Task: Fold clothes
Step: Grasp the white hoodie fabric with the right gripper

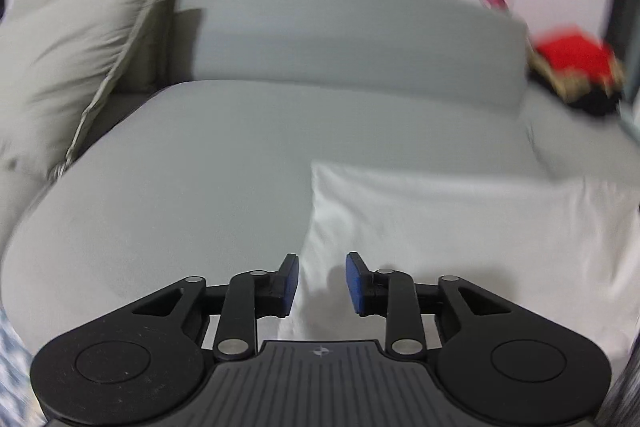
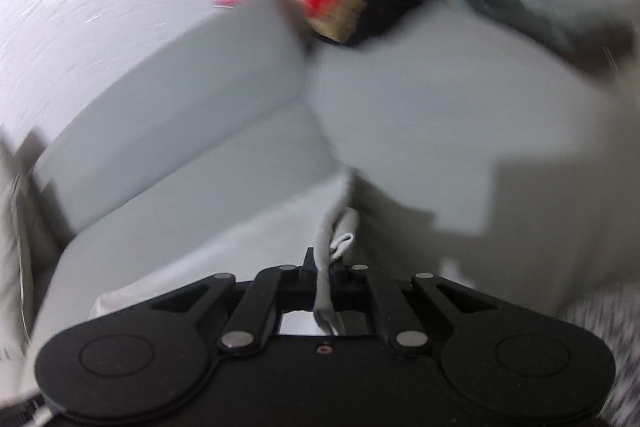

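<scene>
Tongs at a white garment on a grey sofa, one pair gaping, one pinched on cloth.

Left gripper (image 1: 322, 281) hangs with its blue pads (image 1: 292, 277) spread and nothing between them, just over the left edge of the white garment (image 1: 460, 227) spread flat on the sofa (image 1: 200, 187). Only the right wrist view shows a grasp: the right gripper (image 2: 325, 273), tilted, is clamped on a bunched fold of that garment (image 2: 334, 227). Pale cushions (image 1: 72, 63) lean far left; a red and black bundle (image 1: 576, 67) sits far right, blurred.
</scene>
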{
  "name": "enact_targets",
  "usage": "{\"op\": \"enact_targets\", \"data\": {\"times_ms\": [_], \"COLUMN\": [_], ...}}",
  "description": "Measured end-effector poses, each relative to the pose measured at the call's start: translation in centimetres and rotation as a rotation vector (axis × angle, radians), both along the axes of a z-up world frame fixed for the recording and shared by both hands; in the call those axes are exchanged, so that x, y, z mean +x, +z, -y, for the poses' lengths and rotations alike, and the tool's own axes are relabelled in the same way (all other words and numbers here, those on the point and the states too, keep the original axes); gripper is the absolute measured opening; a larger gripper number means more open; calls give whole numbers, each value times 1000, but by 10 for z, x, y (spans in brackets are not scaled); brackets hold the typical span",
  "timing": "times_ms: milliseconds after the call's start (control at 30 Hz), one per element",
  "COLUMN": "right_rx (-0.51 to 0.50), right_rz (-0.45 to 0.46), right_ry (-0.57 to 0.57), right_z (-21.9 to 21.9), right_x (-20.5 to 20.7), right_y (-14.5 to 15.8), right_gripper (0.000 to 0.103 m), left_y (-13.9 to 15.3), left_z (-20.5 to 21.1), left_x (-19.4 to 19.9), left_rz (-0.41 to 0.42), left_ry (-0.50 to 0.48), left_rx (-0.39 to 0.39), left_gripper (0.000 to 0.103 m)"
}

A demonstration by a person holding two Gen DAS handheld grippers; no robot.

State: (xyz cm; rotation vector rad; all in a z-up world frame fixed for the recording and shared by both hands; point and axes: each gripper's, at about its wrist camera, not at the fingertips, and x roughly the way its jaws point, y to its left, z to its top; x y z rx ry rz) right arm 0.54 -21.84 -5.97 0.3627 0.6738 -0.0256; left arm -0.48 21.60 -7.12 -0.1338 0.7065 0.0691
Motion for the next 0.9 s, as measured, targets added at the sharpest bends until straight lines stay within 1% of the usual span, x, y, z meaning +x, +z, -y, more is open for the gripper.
{"op": "enact_targets", "data": {"times_ms": [67,133,200,233,300,367,400,467,500,533,600,700,800,900], "right_rx": [-73,-123,-155,-160,-163,-176,-186,-209,-216,-221,-214,-157,-110,-95], "right_rz": [60,107,132,129,99,41,0,-114,-153,-166,-163,-133,-97,-96], "right_ry": [97,205,317,371,473,570,615,674,688,693,685,645,624,628], "right_z": [-38,-81,-127,-148,-188,-222,-238,-261,-267,-269,-268,-256,-252,-255], "right_x": [7,15,21,25,33,40,44,49,50,49,49,44,40,38], "right_y": [21,34,38,35,21,-4,-19,-52,-65,-72,-73,-53,-34,-27], "right_gripper": [4,4,4,4,4,4,4,4,4,4,4,4,4,4], "left_y": [-2,-5,-11,-15,-24,-28,-29,-31,-31,-32,-33,-33,-31,-30], "left_z": [-15,-28,-39,-44,-53,-59,-61,-63,-62,-61,-61,-61,-61,-63], "left_x": [5,8,6,5,5,5,5,8,8,8,4,3,3,3], "left_rz": [-17,-31,-35,-39,-62,-72,-74,-80,-82,-83,-70,-55,-46,-44], "left_ry": [97,167,208,228,258,276,282,282,283,283,281,290,302,308], "left_rx": [-43,-63,-90,-108,-173,-220,-236,-252,-246,-241,-240,-265,-272,-284], "left_gripper": [32,31,31,31,31,31,31,31,31,31,31,31,31,31]}}
